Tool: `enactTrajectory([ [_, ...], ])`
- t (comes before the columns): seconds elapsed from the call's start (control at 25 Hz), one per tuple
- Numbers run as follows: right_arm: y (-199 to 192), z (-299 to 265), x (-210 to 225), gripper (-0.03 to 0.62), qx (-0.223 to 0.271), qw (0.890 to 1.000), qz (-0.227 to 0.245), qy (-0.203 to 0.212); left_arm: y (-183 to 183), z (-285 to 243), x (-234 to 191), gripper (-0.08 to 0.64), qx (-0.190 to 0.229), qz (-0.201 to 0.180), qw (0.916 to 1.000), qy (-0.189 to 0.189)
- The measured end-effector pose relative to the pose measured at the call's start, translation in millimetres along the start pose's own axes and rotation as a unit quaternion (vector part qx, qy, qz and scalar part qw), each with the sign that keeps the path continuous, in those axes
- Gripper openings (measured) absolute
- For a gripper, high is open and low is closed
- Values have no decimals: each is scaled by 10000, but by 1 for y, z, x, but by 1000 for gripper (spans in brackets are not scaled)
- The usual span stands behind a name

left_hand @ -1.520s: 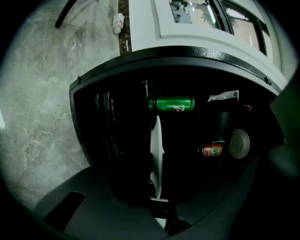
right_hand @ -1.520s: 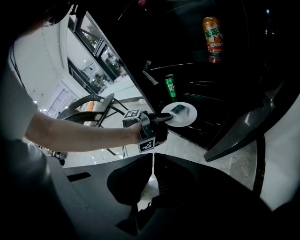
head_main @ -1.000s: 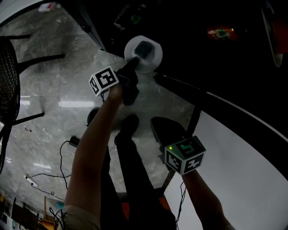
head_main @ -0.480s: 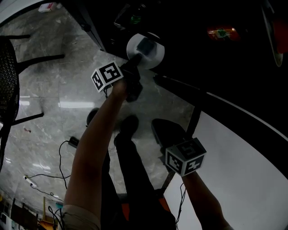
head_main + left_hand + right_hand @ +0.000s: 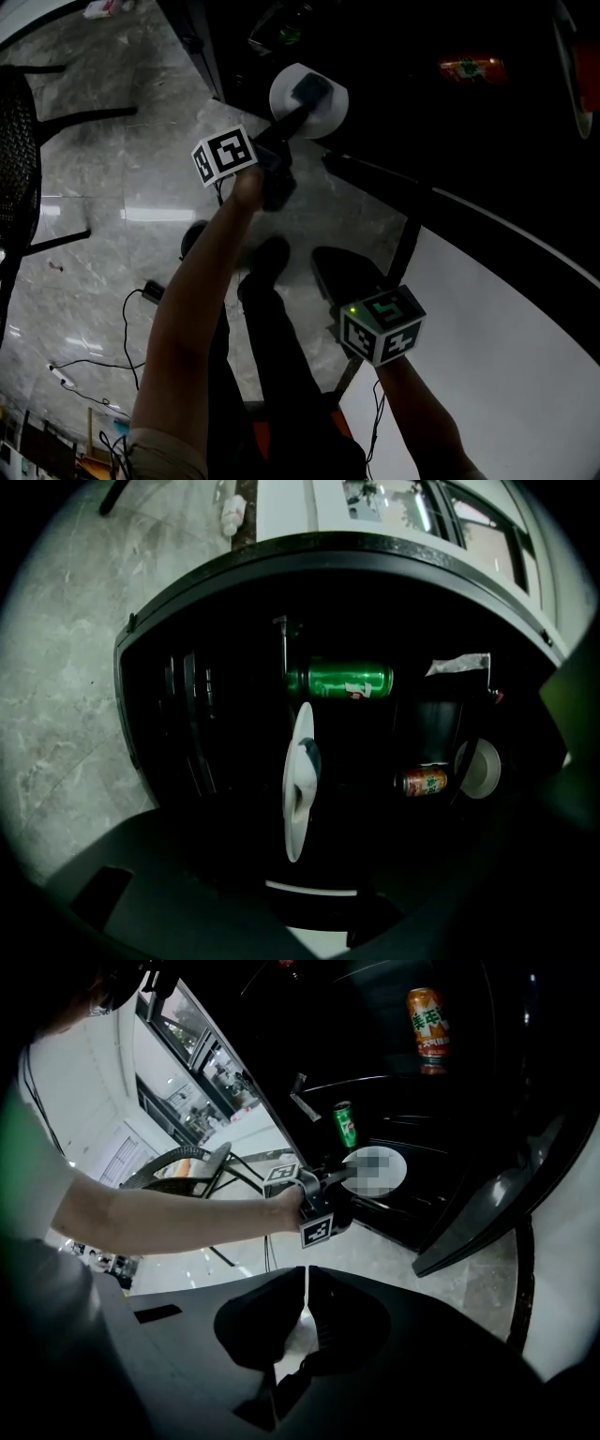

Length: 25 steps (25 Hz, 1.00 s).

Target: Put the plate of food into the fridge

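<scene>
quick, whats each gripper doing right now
left gripper: open, jaws just opened, plate between them, not pinched
right gripper: shut, empty

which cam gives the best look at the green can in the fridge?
Left gripper view: the green can is large, lit and unobstructed, label showing. Right gripper view shows the green can small and distant. Head view gives only a dim green glint in the dark.
</scene>
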State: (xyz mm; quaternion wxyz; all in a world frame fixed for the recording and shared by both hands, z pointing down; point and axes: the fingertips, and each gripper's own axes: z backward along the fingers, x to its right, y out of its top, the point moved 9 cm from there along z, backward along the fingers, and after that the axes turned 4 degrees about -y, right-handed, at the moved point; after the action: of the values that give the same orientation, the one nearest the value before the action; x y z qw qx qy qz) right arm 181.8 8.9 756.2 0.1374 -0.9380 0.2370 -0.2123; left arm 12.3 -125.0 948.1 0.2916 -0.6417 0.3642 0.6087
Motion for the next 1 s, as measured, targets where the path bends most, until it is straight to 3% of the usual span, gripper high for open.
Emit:
enactTrajectory([
  [0.28,1,-1,1,28,19,10000,-18,-17,-3,16,4,202,-101,-443,9986,255],
  [0.44,-2,-4,-1,28,-6,10000,4,-26,-7,21,1,38,-210,-720,9963,419],
  [1.0,-4,-6,-1,28,-17,10000,-22,-8,3,11,3,28,-164,-758,9957,505],
])
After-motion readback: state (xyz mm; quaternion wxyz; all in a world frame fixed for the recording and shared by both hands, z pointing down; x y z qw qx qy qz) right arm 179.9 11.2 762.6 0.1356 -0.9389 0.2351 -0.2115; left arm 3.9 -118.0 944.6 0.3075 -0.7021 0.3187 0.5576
